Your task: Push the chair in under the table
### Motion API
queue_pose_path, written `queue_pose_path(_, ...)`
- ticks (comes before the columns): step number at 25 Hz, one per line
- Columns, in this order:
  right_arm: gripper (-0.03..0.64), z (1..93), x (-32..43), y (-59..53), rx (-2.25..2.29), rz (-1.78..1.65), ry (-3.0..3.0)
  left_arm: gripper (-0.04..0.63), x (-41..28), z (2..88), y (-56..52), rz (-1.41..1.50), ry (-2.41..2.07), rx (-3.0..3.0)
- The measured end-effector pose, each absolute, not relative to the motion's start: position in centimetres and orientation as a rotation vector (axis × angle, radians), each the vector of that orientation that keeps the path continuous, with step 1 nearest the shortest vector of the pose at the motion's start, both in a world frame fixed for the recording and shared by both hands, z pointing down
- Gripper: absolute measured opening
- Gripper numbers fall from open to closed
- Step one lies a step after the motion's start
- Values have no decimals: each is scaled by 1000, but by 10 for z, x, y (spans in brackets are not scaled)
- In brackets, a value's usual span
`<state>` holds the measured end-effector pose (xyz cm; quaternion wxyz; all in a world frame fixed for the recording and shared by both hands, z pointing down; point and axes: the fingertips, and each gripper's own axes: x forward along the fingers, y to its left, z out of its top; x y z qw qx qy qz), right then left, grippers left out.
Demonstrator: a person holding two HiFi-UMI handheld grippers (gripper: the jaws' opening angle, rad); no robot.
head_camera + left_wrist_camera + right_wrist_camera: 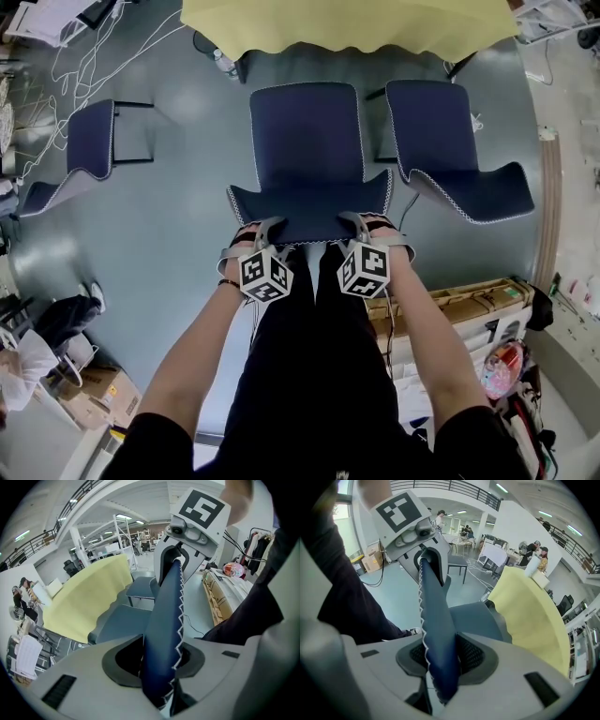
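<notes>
In the head view, the chair [307, 131] is seen in the middle of the floor. Its seat is turned to the far side, where the counter [347, 23] with the yellow cover stands. The near part of the chair, the top edge of its backrest, is held at two places. The left gripper [255, 228] is set on the left part of this edge and the right gripper [367, 223] on the right part.

In the left gripper view, the blue padded edge with the white zigzag seam [164, 634] is clenched between the fingers [117, 663]. In the right gripper view the same edge [438, 639] is grasped in the same way.

The grasp is judged to be done, but the push is not yet made. The whole seat is still visible in front of the counter, and a strip of floor is seen between the far edge of the seat and the counter. What is left is to slide the chair away from the person, straight to the far side, until the seat is under the counter. A second chair [441, 141] stands just beside on the right, so a slanted push could be a risk.
</notes>
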<state>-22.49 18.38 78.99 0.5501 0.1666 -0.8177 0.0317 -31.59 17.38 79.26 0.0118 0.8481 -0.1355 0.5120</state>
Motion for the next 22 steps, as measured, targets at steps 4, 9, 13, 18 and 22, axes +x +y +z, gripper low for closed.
queue_pose_path(4,126,789,-225,184,390,81,-1933,133,-316,791,174,1595,-428,2651)
queue_pose_path(9,126,790,-225,184,389,87,-1924,133,-316,791,173,1597,-433,2650)
queue_pose_path(13,127,789,-225,184,392,94,-1921,133,-316,791,173,1601,-436,2648)
queue_pose_path(18,127,789,-225,183,392,97,-1918,133,-316,790,172,1601,-444,2647)
queue_pose_path(22,129,790,-225,177,403,94,-1909,135,-317,791,166,1601,-462,2650)
